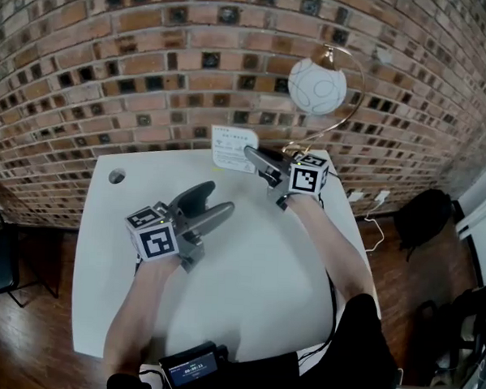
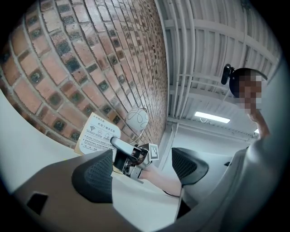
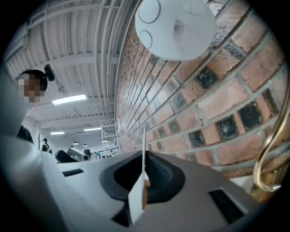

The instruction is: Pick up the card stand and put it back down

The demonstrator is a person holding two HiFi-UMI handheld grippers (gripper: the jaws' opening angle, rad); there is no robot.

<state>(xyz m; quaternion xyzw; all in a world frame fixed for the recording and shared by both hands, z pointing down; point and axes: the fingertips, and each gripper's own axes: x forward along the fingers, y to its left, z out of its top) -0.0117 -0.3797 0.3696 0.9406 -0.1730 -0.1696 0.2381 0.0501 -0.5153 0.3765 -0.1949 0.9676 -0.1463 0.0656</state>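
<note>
ok, my right gripper (image 3: 144, 177) is nearly closed, pads pinching the right edge of the card stand (image 1: 232, 147) (sheet shows edge-on between them). the stand is at the far side of the white table (image 1: 254, 296), just before the brick wall (image 1: 152, 63), left of the globe lamp (image 1: 317, 86); can't tell if its base touches the table. my left gripper (image 2: 142, 170) has its jaws wide apart and empty, over the table's middle.

Card (image 1: 234, 148): white, dark print
Table (image 1: 262, 288): white
Wall (image 1: 153, 55): red-brown brick, dark squares
Lamp (image 1: 317, 86): white globe, thin line pattern, gold arm
Floor (image 1: 24, 333): brown wood
</note>
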